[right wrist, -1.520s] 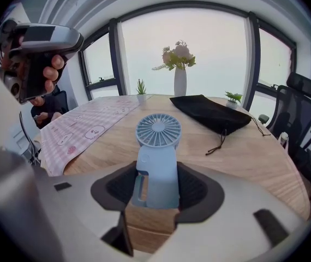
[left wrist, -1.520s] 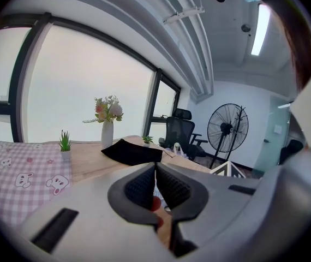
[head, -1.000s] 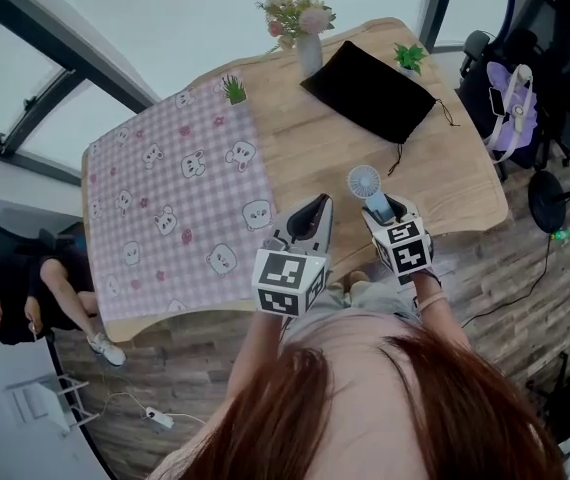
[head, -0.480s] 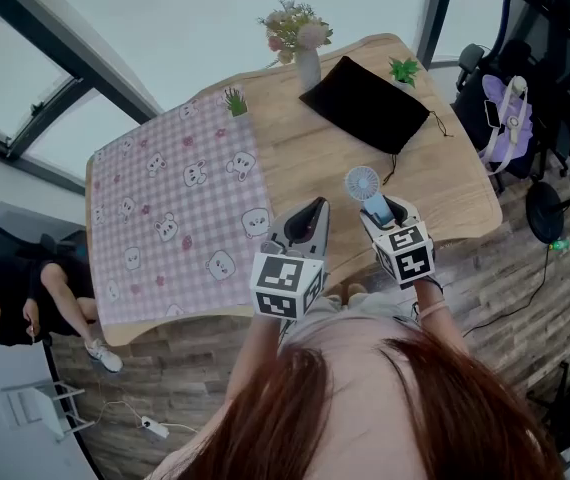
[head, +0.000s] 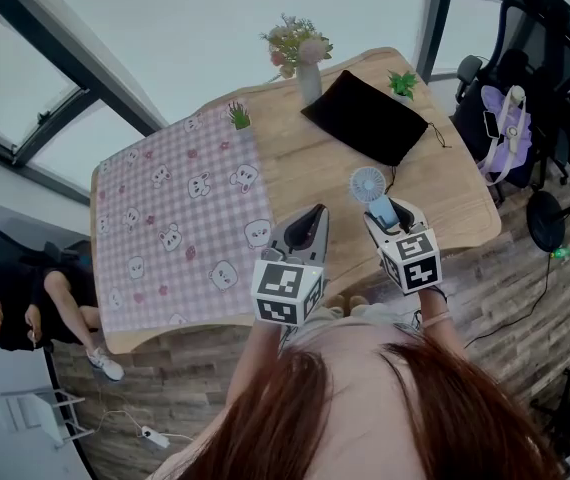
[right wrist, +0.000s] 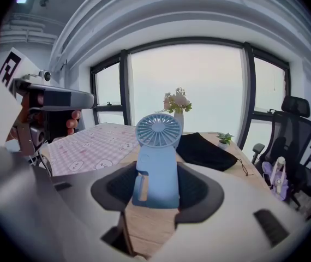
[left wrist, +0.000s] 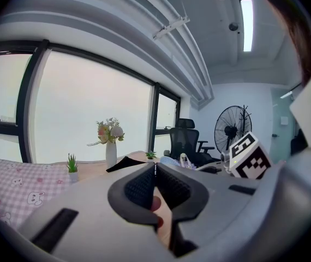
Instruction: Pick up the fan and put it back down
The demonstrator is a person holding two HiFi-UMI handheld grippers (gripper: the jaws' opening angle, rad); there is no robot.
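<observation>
A small light-blue handheld fan (right wrist: 156, 157) stands upright between the jaws of my right gripper (right wrist: 158, 187), which is shut on its handle. In the head view the fan (head: 369, 190) hangs above the wooden table (head: 325, 163) near its front edge, with the right gripper (head: 385, 216) below it. My left gripper (head: 303, 230) hovers to the left of it, over the table's front edge. Its jaws meet with nothing between them in the left gripper view (left wrist: 155, 185).
A pink checked cloth (head: 180, 218) covers the table's left half. A black pouch (head: 365, 118), a flower vase (head: 308, 56) and two small potted plants (head: 238, 116) stand at the back. An office chair (head: 510, 88) with a purple bag is at the right. A person (head: 15, 303) sits at the left.
My right gripper has lifted the fan higher off the table. The left gripper has stayed about where it was.
</observation>
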